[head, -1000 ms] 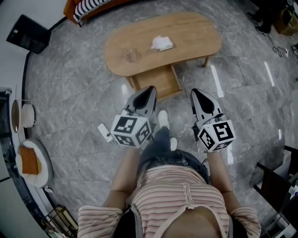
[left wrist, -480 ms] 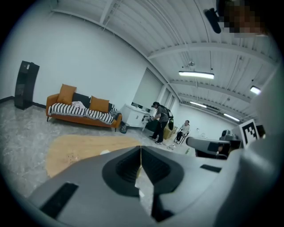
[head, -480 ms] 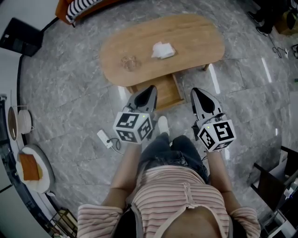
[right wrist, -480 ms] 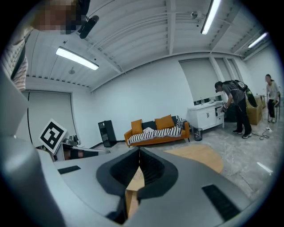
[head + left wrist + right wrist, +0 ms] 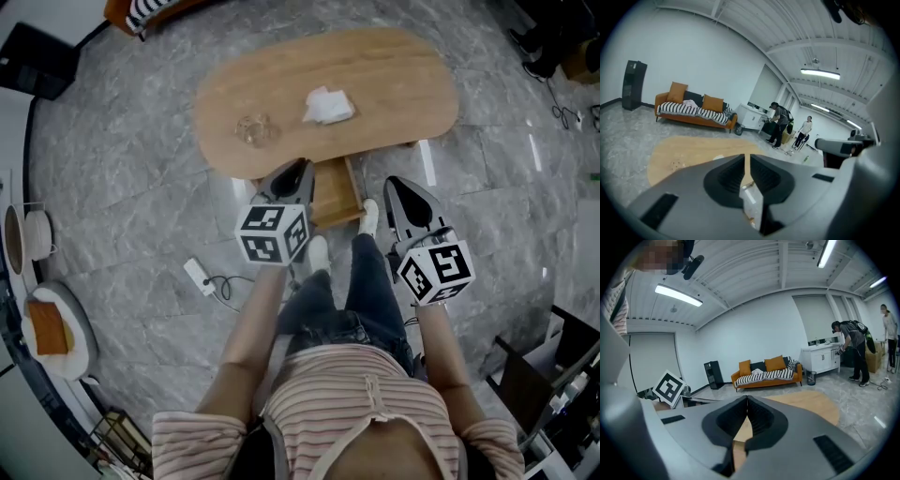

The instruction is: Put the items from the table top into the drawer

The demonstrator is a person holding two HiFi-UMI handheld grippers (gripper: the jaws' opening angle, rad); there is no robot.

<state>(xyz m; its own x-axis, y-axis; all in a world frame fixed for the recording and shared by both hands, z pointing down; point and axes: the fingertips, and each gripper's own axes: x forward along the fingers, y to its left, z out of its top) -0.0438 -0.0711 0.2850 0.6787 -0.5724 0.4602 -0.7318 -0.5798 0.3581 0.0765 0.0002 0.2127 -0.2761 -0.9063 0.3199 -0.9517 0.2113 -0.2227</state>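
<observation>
Both grippers are pressed together and hold nothing. The left gripper (image 5: 296,173) and right gripper (image 5: 400,187) hang near the front edge of the bench (image 5: 403,84), either side of the open drawer (image 5: 336,192). A clear glass (image 5: 255,128) and a crumpled white cloth (image 5: 328,104) lie on the bench, well apart from both. The glass is the likelier trouble: a reach with the jaws not spread could knock it over or off the edge. The person's legs could also bump the jutting drawer.

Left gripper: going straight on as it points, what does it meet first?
Probably the near edge of the wooden table, beside the open drawer. The left gripper, shut and empty, points there. Depth is unclear, so it may dip under the top.
</observation>
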